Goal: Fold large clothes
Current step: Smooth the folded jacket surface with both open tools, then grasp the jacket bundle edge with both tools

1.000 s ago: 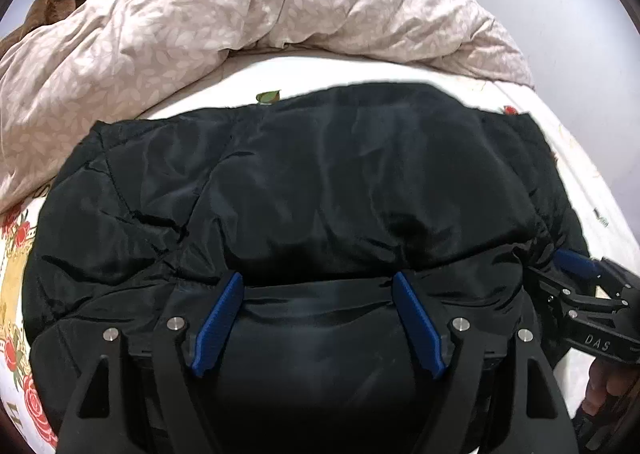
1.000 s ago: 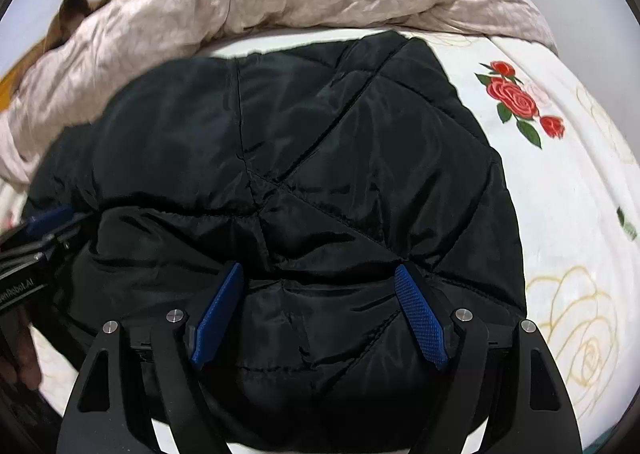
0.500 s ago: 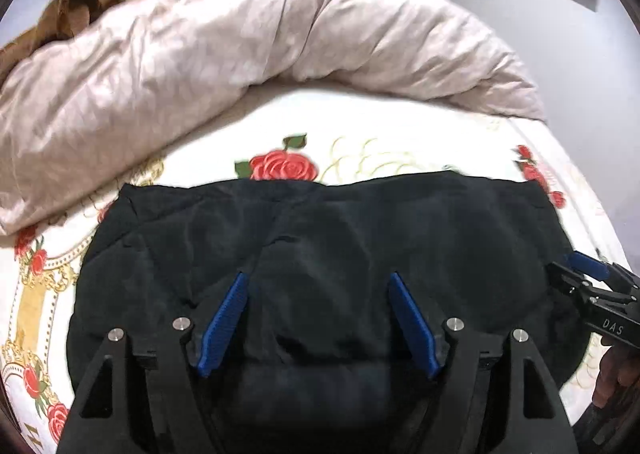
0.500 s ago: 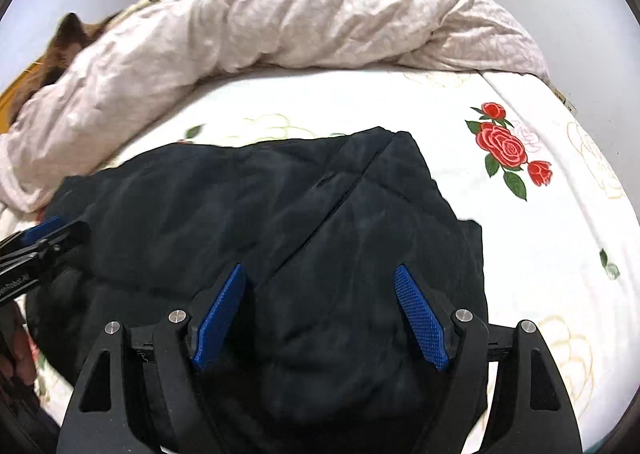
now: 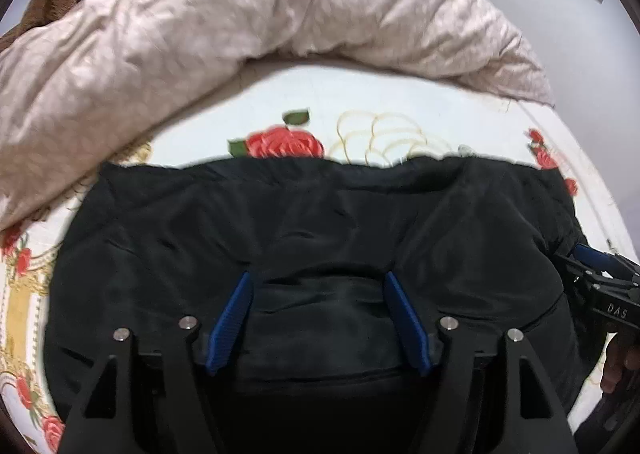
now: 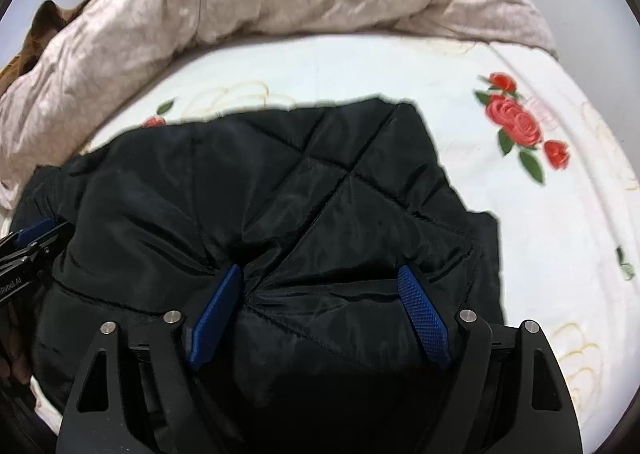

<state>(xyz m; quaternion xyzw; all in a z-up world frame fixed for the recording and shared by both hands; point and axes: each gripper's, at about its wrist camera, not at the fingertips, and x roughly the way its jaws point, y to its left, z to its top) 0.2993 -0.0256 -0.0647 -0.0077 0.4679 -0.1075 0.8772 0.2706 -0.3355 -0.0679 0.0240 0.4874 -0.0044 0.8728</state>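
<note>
A black quilted jacket (image 5: pixel 320 222) lies folded on the bed; it also shows in the right wrist view (image 6: pixel 280 190). My left gripper (image 5: pixel 318 286) has its blue fingers spread wide, with a bunched fold of the jacket between them. My right gripper (image 6: pixel 320 280) stands the same way, fingers wide with a hump of jacket fabric between them. Whether either set of fingers presses the fabric is hard to tell. The right gripper shows at the right edge of the left wrist view (image 5: pixel 600 278). The left gripper shows at the left edge of the right wrist view (image 6: pixel 28 242).
The bed sheet (image 6: pixel 360 66) is white with red roses. A crumpled beige duvet (image 5: pixel 240 22) is heaped along the far side of the bed. A grey wall (image 5: pixel 580 14) stands to the right. A brown blanket (image 6: pixel 44 22) lies at the far left.
Both grippers pulled back toward me with the jacket. The jacket's far edge came nearer, baring more rose-print sheet between it and the duvet.
</note>
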